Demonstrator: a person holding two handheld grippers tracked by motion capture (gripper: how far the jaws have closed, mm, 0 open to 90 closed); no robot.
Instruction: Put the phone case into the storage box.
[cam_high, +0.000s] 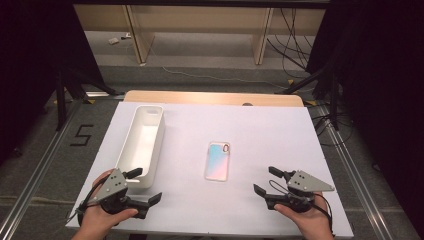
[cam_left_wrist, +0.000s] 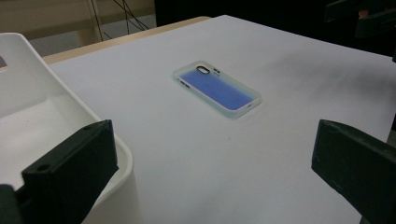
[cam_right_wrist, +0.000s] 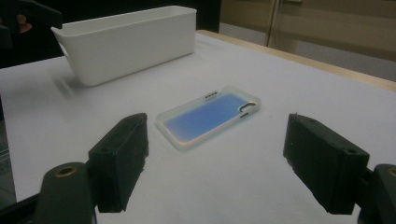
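A phone case (cam_high: 218, 160) with a pale iridescent blue back lies flat in the middle of the white table (cam_high: 260, 130); it also lies ahead of the jaws in the left gripper view (cam_left_wrist: 218, 88) and the right gripper view (cam_right_wrist: 208, 116). A long white bin (cam_high: 142, 142) stands at the left, empty inside. My left gripper (cam_high: 146, 186) rests near the bin's near end, jaws wide apart and empty. My right gripper (cam_high: 267, 181) sits at the front right of the case, open, with nothing between its jaws.
The table's wooden far edge (cam_high: 215, 97) shows behind the white sheet. Dark stands and cables (cam_high: 295, 55) lie on the floor beyond. Bare table surface lies between the two grippers and to the right of the case.
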